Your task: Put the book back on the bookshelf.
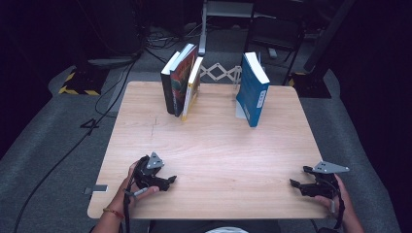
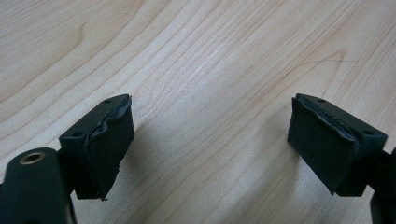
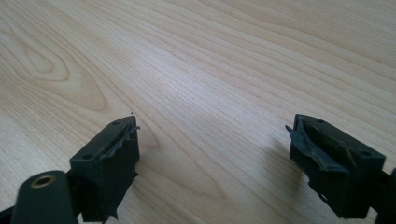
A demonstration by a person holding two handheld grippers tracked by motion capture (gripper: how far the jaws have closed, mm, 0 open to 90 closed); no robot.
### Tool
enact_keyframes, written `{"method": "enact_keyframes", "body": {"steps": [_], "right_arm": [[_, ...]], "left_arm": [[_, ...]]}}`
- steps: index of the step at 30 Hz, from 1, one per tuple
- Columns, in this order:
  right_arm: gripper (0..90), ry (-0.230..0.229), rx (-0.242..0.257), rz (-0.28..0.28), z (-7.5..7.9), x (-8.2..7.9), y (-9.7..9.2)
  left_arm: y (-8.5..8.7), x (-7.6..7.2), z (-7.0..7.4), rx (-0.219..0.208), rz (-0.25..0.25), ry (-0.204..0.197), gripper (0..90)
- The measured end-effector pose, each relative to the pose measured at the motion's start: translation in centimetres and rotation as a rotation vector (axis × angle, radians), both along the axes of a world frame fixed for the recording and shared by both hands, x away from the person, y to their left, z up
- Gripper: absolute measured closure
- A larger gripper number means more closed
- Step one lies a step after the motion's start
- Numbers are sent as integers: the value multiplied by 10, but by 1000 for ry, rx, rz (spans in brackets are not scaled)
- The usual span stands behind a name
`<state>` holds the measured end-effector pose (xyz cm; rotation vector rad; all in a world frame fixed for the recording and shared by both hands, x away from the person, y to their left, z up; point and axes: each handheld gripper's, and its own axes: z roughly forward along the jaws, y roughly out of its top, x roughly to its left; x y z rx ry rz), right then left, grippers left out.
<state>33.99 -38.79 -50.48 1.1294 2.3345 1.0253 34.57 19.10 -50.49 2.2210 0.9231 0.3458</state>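
My left gripper (image 1: pixel 167 181) rests low on the wooden table (image 1: pixel 209 145) near its front left corner, held by a hand. In the left gripper view its jaws stand wide apart over bare wood (image 2: pixel 205 93), the left gripper (image 2: pixel 210 140) open and holding nothing. My right gripper (image 1: pixel 297 185) sits near the front right edge, also in a hand. It is open too, the right gripper (image 3: pixel 212 156) with only wood grain between its black pads (image 3: pixel 109 172).
At the table's back, three books (image 1: pixel 181 85) lean together left of centre. A blue book (image 1: pixel 252 90) stands upright to the right of them against a white bookend. Cables and equipment lie on the dark floor behind.
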Motion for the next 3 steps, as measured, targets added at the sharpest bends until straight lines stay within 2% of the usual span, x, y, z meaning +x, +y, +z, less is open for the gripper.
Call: {"method": "enact_keyframes", "body": {"steps": [3], "right_arm": [[163, 0, 0, 0, 0, 0, 0]], "left_arm": [[0, 0, 0, 1, -1, 2, 149]]}}
